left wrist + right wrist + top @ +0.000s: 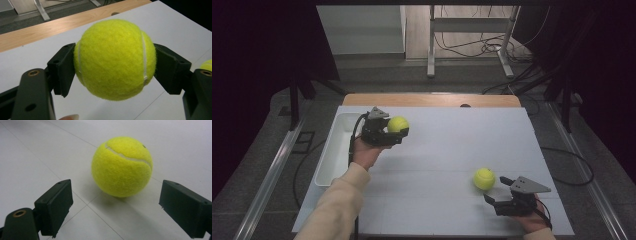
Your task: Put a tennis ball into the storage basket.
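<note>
In the high view the person's right hand is cut off at the bottom edge, and the left sleeve (pixel 337 205) runs out of frame there too. The dark surroundings swallow most of what lies beyond the desk (pixel 452 150). In the left gripper view the held ball (pixel 115 58) blocks much of the desk behind it, a sliver of the second ball (pixel 207 65) peeks in at the right edge, and a fingertip (pixel 68 117) is clipped at the bottom. The inside of the white tray (pixel 334 150) at the desk's left edge is partly hidden by the left hand (pixel 364 152).

The left gripper (pixel 398 131) is clamped on the held ball (pixel 398 124): both jaws press its sides, and it hangs clear above the white desk surface, near the tray.

The right gripper (pixel 493 189) has its jaws wide apart. The second ball (pixel 484 178) rests on the desk just ahead of them; in the right gripper view it (pixel 122 166) sits beyond the jaw tips, centred between their lines but not yet between the pads (pixel 56 205), touching neither.
</note>
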A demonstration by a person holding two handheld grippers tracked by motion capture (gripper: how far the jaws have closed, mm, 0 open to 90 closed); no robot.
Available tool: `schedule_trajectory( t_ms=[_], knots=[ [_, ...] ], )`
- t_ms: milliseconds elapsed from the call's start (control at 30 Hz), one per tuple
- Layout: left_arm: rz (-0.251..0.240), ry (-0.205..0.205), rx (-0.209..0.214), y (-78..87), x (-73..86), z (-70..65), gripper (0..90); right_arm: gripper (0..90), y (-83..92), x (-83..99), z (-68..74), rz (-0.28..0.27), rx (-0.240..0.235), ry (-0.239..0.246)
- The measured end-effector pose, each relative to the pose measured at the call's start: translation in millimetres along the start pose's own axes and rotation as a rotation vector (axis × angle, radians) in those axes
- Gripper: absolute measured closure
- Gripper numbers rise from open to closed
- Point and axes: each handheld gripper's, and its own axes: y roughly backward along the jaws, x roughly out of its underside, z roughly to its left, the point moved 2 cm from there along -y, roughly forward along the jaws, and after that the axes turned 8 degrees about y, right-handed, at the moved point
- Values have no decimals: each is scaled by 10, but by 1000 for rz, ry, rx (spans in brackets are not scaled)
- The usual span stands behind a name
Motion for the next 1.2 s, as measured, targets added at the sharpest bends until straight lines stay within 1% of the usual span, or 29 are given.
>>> schedule_trajectory(
  t_ms=[67,333,367,467,700,867,1200],
  knots=[
    [-4,9,-6,21,-1,34,257,122,-2,1,-1,1,1,0],
    [-5,19,-25,56,-7,99,258,122,-2,2,-1,1,1,-1],
    [-9,27,-27,63,-7,113,258,122,-1,3,-1,2,1,-1],
    [-11,27,-32,77,-7,140,258,122,-1,4,-3,2,1,0],
    [-21,54,-49,131,-10,237,258,123,0,7,-7,4,4,1],
    [-25,58,-61,171,-10,291,258,123,0,7,-7,3,4,1],
    [-34,66,-74,233,-20,356,258,123,0,9,-8,6,5,2]
  ],
)
